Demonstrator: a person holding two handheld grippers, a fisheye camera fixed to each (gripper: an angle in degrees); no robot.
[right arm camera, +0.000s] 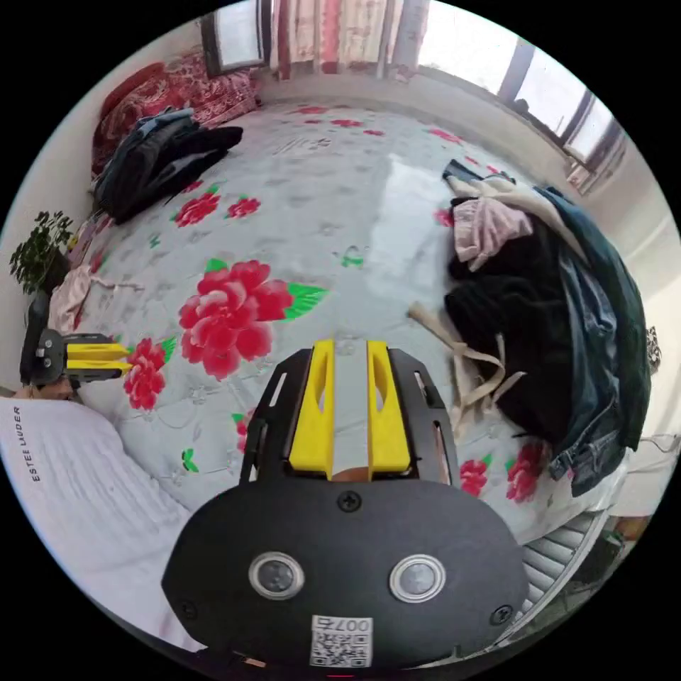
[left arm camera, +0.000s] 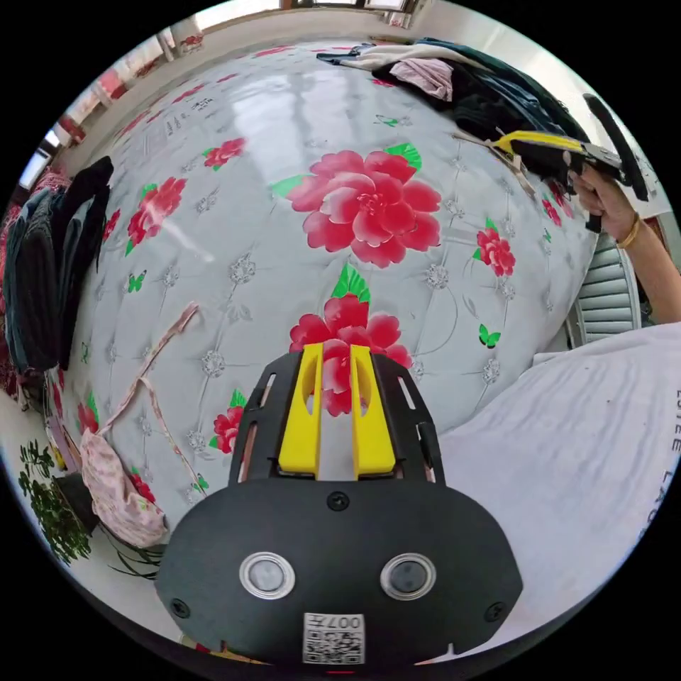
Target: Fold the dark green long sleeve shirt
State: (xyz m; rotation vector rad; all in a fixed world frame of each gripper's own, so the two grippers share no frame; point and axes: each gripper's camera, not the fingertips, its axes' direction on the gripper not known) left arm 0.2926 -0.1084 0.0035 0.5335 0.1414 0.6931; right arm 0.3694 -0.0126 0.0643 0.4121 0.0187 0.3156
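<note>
A flowered bed (left arm camera: 298,120) is being faced by both tongs, each held above the sheet with nothing between the jaws. In the left gripper view, the left tongs (left arm camera: 335,415) are being held slightly apart over a red bloom, touching no cloth; off to their left a pink garment (left arm camera: 117,489) with long straps is lying at the bed's edge beside a potted plant (left arm camera: 50,496), and a dark stack of clothes (left arm camera: 50,277) is resting farther along that side. Far to their right, the right tongs (left arm camera: 528,145) are being gripped by a hand (left arm camera: 603,198) near the clothes heap.

In the right gripper view, the right tongs (right arm camera: 349,408) are likewise being held a little apart and empty. Just ahead and to their right, the heap is being shown in full: a dark green long sleeve shirt (right arm camera: 628,312) is draped along its far side, over denim (right arm camera: 589,369), black fabric (right arm camera: 518,319) and a pink piece (right arm camera: 486,227). A window (right arm camera: 546,85) is being shown beyond.
</note>
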